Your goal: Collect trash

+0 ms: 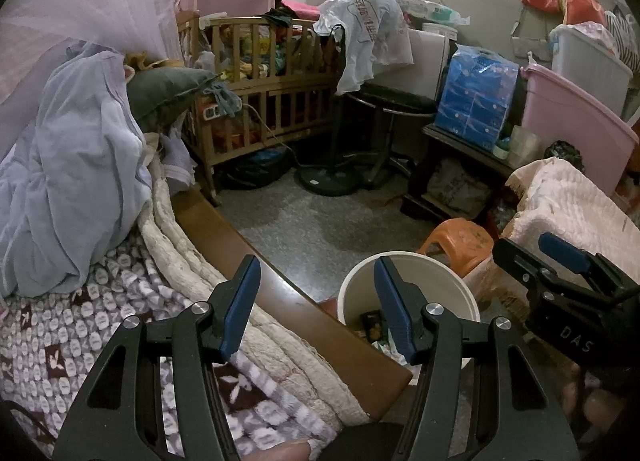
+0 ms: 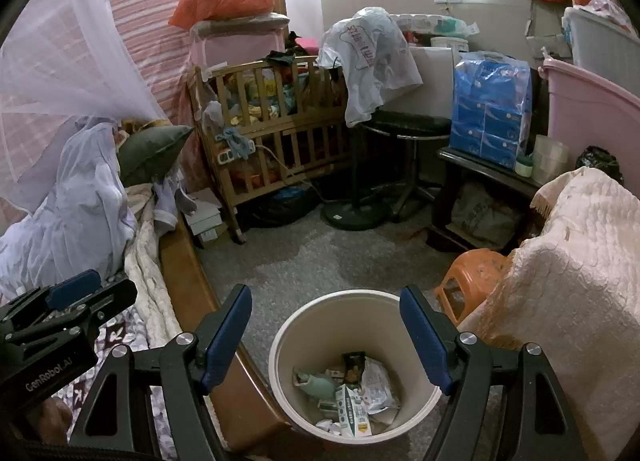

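From my remote station I record the following. The left gripper (image 1: 318, 303) stands with its blue-padded fingers (image 1: 240, 305) spread wide and nothing between them; it hangs above the edge of the bed, over the brown wooden bed rail (image 1: 280, 293) and the cream quilted mattress pad (image 1: 188, 261). The right gripper (image 2: 326, 335) is likewise spread wide with nothing in its grasp, and it hangs directly over the round cream plastic waste bin (image 2: 416, 401).

The bin stands on the grey speckled floor (image 2: 320, 261), just beside the bed rail. Inside it I see the collected trash (image 2: 352, 393): crumpled white wrappers, a green-and-white carton, a pale green item and a dark snack packet, lying loose on the bottom. In the left wrist view the same bin (image 1: 460, 293) shows partly behind the left gripper's right finger, and the right gripper (image 1: 568, 261) appears at the right edge, beside the bin.

Surroundings: a small orange plastic stool (image 2: 476, 265) stands near the bin, touching a pale pink quilted cover (image 2: 568, 281). A wooden slatted cot (image 2: 280, 133) full of clothing stands against the far wall, a white plastic bag (image 2: 372, 61) draped at its right end. A blue pack of tissues (image 2: 492, 109) sits on a dark low table (image 2: 480, 169). A grey-and-white patterned blanket (image 1: 80, 321) covers the bed.
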Available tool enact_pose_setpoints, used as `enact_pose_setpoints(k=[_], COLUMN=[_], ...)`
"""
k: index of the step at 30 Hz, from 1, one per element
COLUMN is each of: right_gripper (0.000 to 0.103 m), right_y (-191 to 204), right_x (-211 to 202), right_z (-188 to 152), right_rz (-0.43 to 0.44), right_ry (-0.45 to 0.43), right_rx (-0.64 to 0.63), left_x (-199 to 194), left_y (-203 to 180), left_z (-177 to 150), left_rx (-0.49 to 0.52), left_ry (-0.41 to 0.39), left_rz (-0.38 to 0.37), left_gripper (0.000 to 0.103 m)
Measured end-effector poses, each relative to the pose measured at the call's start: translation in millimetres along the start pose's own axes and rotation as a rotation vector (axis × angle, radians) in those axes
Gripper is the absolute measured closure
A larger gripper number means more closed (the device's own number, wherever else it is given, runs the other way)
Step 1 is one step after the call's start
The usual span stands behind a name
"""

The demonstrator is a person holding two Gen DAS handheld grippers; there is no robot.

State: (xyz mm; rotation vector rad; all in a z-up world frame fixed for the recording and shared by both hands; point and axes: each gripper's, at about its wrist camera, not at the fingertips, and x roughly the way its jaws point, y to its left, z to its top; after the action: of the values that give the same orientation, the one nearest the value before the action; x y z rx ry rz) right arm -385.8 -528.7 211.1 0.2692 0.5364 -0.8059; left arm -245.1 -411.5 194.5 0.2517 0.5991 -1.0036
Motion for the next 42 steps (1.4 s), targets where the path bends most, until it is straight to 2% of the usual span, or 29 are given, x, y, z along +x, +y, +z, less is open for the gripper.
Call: enact_pose_setpoints(k=[42], right_gripper=[0.028], right_y=[-8.5], right_x=[8.6], right_z=[-1.8], right_rz=[0.002], right_ry=[0.016], right_rx=[0.006], left_x=[5.1], left_y=[2.1], left_z=[-0.9], left_rx=[-0.003], left_ry=[0.008], left_rz=[0.0], left_gripper=[0.045])
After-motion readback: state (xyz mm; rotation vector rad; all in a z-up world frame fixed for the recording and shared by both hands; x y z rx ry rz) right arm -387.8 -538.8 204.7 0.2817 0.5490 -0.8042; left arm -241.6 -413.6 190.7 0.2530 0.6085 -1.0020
